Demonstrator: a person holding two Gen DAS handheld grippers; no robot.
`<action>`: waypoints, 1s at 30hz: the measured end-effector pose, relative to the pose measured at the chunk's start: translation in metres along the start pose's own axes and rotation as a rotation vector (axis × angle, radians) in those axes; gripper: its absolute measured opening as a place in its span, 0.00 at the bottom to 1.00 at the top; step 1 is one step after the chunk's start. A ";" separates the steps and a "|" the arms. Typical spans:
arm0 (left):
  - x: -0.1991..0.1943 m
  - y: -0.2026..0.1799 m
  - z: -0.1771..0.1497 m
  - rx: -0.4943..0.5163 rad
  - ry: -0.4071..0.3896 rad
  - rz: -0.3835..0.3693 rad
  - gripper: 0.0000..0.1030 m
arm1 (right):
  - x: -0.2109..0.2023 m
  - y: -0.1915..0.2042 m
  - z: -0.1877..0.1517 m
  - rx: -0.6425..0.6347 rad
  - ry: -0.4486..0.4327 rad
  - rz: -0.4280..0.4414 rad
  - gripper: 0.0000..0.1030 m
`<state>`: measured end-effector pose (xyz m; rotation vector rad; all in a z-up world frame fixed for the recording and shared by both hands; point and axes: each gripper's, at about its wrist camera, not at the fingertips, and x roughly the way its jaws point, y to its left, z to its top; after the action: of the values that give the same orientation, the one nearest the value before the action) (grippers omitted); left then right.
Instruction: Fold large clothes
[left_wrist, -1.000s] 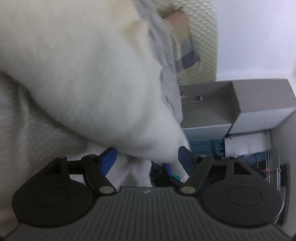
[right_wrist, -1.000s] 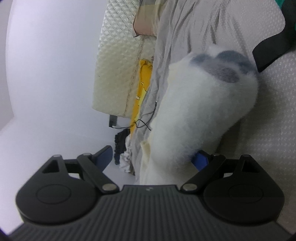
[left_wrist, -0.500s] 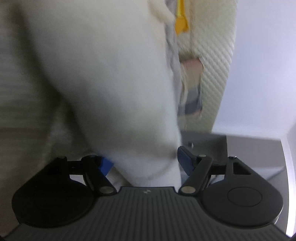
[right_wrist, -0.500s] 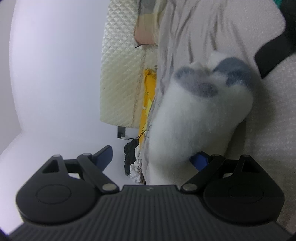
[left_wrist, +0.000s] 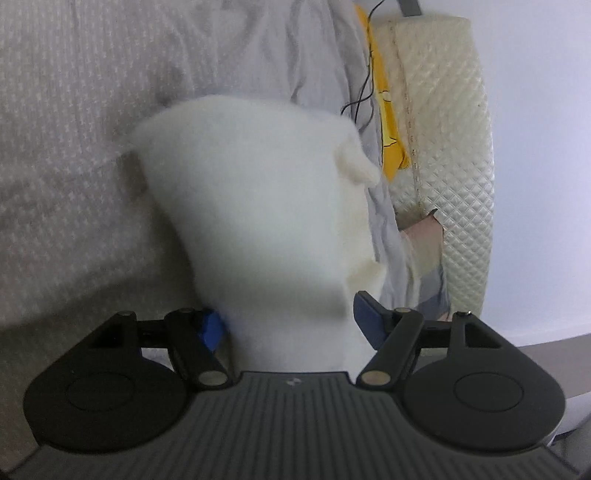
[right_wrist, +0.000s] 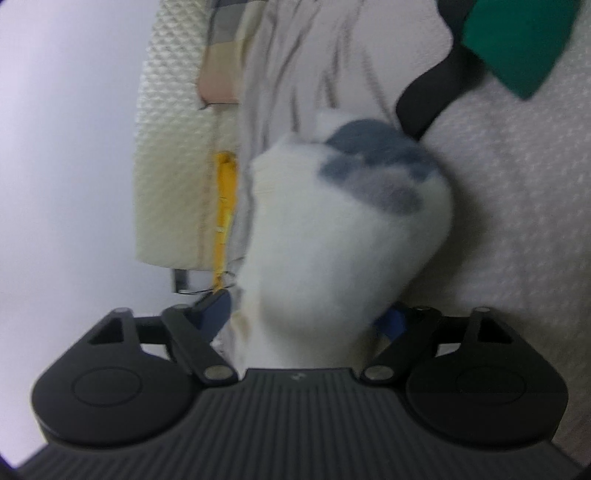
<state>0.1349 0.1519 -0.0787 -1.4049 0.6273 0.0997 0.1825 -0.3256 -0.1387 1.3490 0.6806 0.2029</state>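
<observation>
A thick white fleece garment hangs over a bed, and both grippers have a part of it. In the left wrist view my left gripper is shut on a white fold that fills the gap between its blue pads. The right wrist view shows a bunched end with grey patches. My right gripper is closing on this end. Its right pad is buried behind the fleece and its left pad reaches the fleece's edge. Both views are blurred.
A pale textured bedspread and a creased grey sheet lie under the garment. A quilted cream mattress stands on edge against a white wall, with a yellow cloth and a thin cable beside it. A black strap and green cloth lie at the right view's upper right.
The left view swung from grey cabinets round to the bed and the quilted mattress, with the fleece still between its pads. The right jaws narrowed onto the bunched end, and the green cloth came into view.
</observation>
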 end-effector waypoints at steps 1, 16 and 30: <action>0.000 0.001 0.001 -0.005 -0.004 0.011 0.72 | 0.002 -0.001 0.000 -0.002 -0.003 -0.009 0.74; -0.013 -0.029 0.003 0.224 -0.085 0.070 0.33 | -0.001 0.035 0.000 -0.268 -0.013 -0.035 0.35; -0.137 -0.064 -0.044 0.452 -0.050 -0.023 0.33 | -0.107 0.059 -0.038 -0.336 -0.027 0.013 0.35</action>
<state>0.0324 0.1395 0.0400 -0.9692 0.5502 -0.0257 0.0909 -0.3345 -0.0501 1.0327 0.5862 0.2949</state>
